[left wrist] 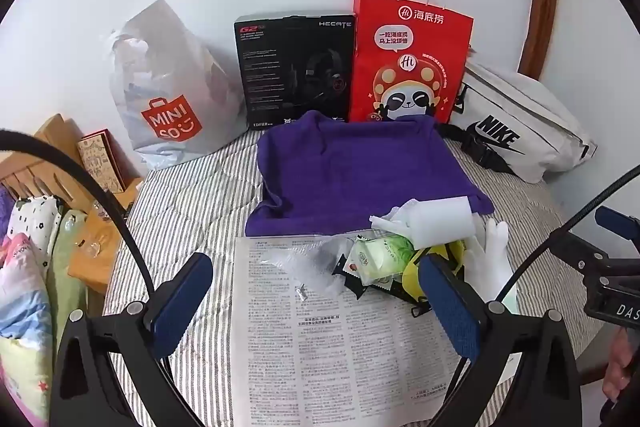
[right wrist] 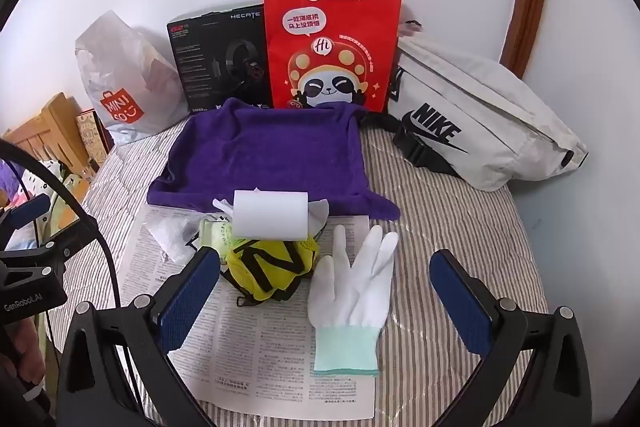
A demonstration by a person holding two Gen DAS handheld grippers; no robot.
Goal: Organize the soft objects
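Only right wrist view, whole white glove [right wrist: 352, 291]

Both wrist cameras are looking forward and slightly down over the bed [left wrist: 192, 195] toward the wall. The left one is sitting further left. Both are sharing the towel [left wrist: 360, 171], glove [right wrist: 352, 291] and bags.

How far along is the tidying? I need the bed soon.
Nothing looks sorted yet. Both grippers, left and right, are open with nothing between their fingers. The white glove, yellow mesh item, white roll and green packet are all loose on the newspaper. The purple towel lies spread behind them, bare except where the roll overlaps its near edge.
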